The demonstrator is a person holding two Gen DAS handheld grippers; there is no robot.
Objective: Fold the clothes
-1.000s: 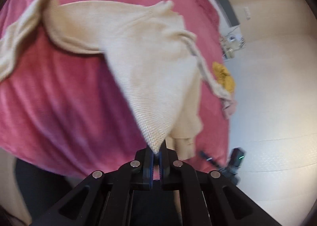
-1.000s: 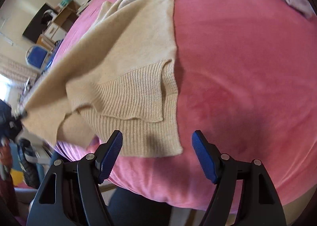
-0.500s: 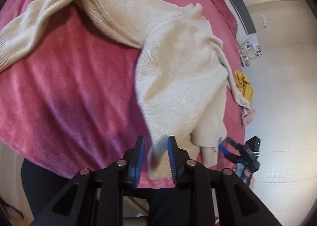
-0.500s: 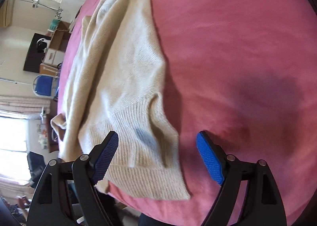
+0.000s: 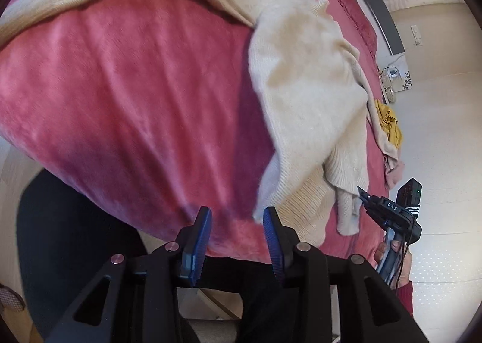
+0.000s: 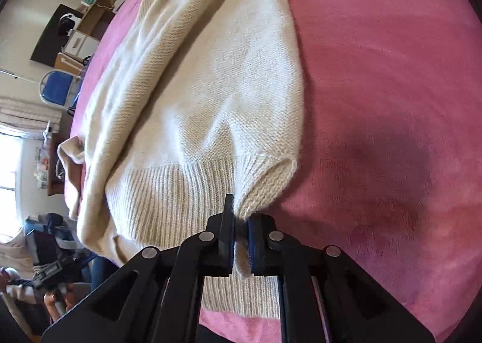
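Note:
A cream knitted sweater (image 5: 301,87) lies spread over the pink bed cover (image 5: 135,87). My left gripper (image 5: 236,222) hovers over the bed's near edge with its jaws opening. The sweater's loose corner lies by the right fingertip (image 5: 268,216), and no pad presses on it. Only pink cover shows between the jaws. My right gripper (image 6: 241,219) is shut on a bunched fold of the sweater's (image 6: 226,72) ribbed hem (image 6: 262,189). The left wrist view shows that right gripper (image 5: 361,192) at the hem, with a hand (image 5: 391,249) holding it.
A yellow garment (image 5: 388,123) and a pale pink one (image 5: 394,174) lie at the bed's far side, with light floor (image 5: 436,132) beyond. Dark trousers (image 5: 75,237) stand against the near edge. A blue chair (image 6: 57,87) and shelves (image 6: 75,35) line the wall.
My left gripper let go of the sweater corner and its jaws spread, so the cloth dropped onto the bed. My right gripper moved in over the ribbed hem and shut on it.

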